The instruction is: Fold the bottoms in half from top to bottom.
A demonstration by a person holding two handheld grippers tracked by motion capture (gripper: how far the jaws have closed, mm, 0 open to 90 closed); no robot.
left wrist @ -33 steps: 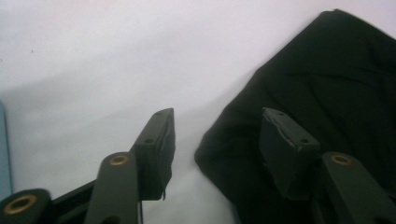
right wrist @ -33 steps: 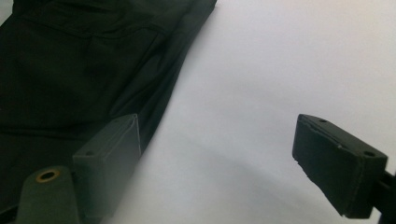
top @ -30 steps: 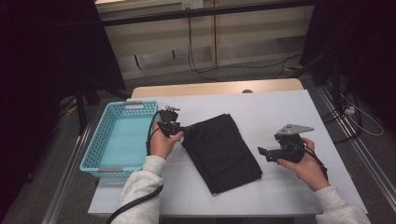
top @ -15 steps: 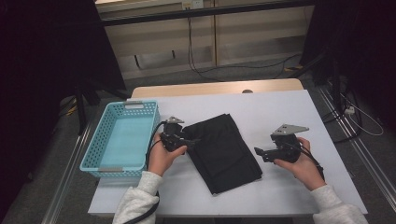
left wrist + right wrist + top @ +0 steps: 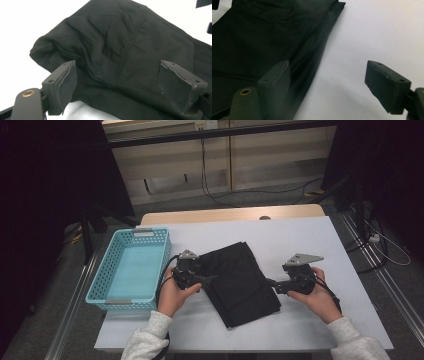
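This looks like a lab or recording room set up for filming handling work. A plain white surface (image 5: 300,240) stands on grey carpet (image 5: 280,195), with dark curtains (image 5: 45,180) hanging at both sides. Loose cables (image 5: 215,195) trail across the floor to the pale panelled wall (image 5: 270,155) behind, and metal rails (image 5: 395,285) run along the floor beside the surface.

High view looks down on the table (image 5: 310,240); both gripper views — close, low — share the black cloth (image 5: 240,280).
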